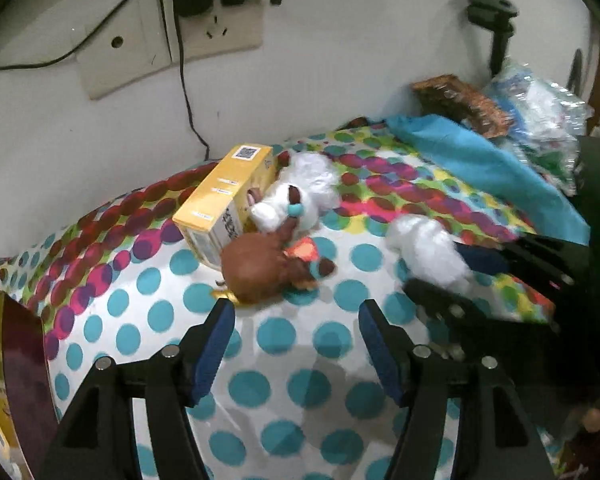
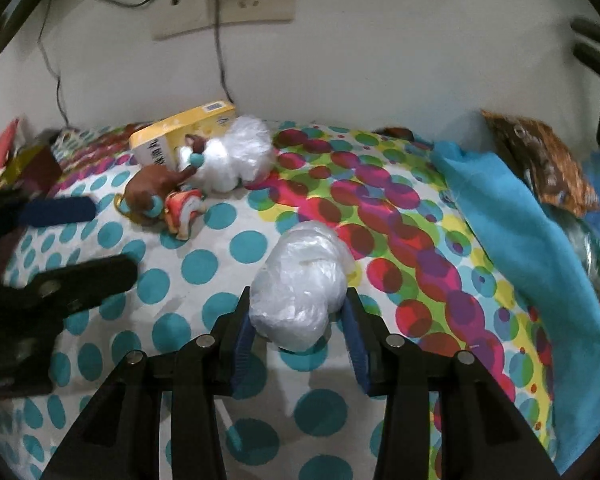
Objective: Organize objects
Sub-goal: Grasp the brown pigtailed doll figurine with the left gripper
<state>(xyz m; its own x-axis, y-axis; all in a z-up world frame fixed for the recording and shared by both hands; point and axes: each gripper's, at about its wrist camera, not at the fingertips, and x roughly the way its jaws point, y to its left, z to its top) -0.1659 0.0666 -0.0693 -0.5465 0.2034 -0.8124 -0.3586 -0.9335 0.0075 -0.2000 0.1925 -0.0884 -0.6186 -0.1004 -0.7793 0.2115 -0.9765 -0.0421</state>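
Note:
On a polka-dot cloth [image 1: 300,360] lie a yellow box [image 1: 224,204], a brown plush toy [image 1: 260,268], a small orange toy [image 1: 304,250] and a white plastic bundle [image 1: 300,192] against the box. A second white plastic bundle [image 2: 300,292] sits between the fingers of my right gripper [image 2: 298,320], which close on its sides; it also shows in the left wrist view [image 1: 428,252]. My left gripper [image 1: 296,312] is open and empty, just in front of the brown toy. The same pile shows far left in the right wrist view [image 2: 196,160].
A blue cloth [image 2: 540,240] lies along the right edge, with a brown patterned packet [image 2: 540,160] and plastic bags [image 1: 540,112] behind it. A wall with sockets and cables [image 1: 172,40] stands behind. A dark red box [image 1: 20,360] is at the left.

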